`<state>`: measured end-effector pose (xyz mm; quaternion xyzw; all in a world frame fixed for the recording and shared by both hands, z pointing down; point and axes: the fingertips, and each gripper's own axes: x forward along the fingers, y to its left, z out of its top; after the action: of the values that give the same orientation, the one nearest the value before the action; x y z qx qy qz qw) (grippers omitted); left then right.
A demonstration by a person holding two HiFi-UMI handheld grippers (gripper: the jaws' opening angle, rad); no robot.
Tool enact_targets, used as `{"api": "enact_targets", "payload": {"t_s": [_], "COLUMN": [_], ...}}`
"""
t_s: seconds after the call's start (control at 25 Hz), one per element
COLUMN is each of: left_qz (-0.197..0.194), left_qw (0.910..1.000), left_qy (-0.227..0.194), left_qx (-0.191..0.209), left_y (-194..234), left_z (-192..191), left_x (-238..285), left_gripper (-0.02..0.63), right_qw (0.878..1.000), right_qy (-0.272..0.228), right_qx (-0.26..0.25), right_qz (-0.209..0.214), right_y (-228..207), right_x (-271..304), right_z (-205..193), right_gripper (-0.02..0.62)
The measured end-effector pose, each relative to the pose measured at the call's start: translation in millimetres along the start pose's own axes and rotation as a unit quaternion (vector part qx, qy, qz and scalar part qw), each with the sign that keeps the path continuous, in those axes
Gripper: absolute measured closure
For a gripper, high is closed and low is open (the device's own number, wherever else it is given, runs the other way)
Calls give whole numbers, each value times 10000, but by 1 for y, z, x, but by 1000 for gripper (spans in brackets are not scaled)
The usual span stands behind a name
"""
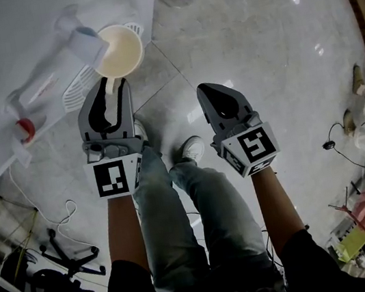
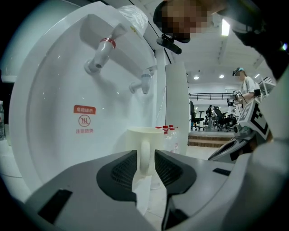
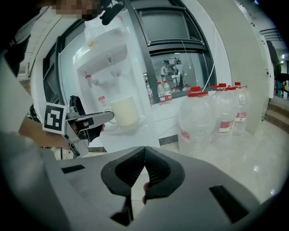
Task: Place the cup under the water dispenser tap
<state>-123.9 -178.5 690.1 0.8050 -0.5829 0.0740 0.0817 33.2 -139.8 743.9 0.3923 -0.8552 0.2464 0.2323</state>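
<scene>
A: Where's the cup?
B: On the drip tray, at its end below the plain tap. The left gripper has its fingers apart around the handle, not pressing. The right gripper has its fingers together, empty
A: Handling?
B: Probably stiff, glossy, breakable; grip the handle. The red sign is unreadable

Office hall: water dispenser, spare bottles, swivel chairs.
</scene>
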Motion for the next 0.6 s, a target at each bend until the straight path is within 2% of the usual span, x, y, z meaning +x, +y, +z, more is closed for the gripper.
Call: {"api": "enact_targets", "payload": {"t_s": [0.2,0.44,0.6], "left_qz": [35,26,73], "left_qw": [10000,9998,9999], "left_qy": [19,88,86], "left_qx": [-86,150,88], "left_y": [-2,-3,-7], "left_z": [8,16,33], "left_x": [-7,-21,-29], "left_gripper": [439,431,431], "right_qw": [10000,9999,9999], "right_qy": [-1,-94,-94], "right_qx": [36,42,103], "right_qz": [-31,-5,-39], "right_y": [3,13,17], "right_x": [-7,-21,-36], "right_z": [1,16,23], "right_gripper": [581,581,581]}}
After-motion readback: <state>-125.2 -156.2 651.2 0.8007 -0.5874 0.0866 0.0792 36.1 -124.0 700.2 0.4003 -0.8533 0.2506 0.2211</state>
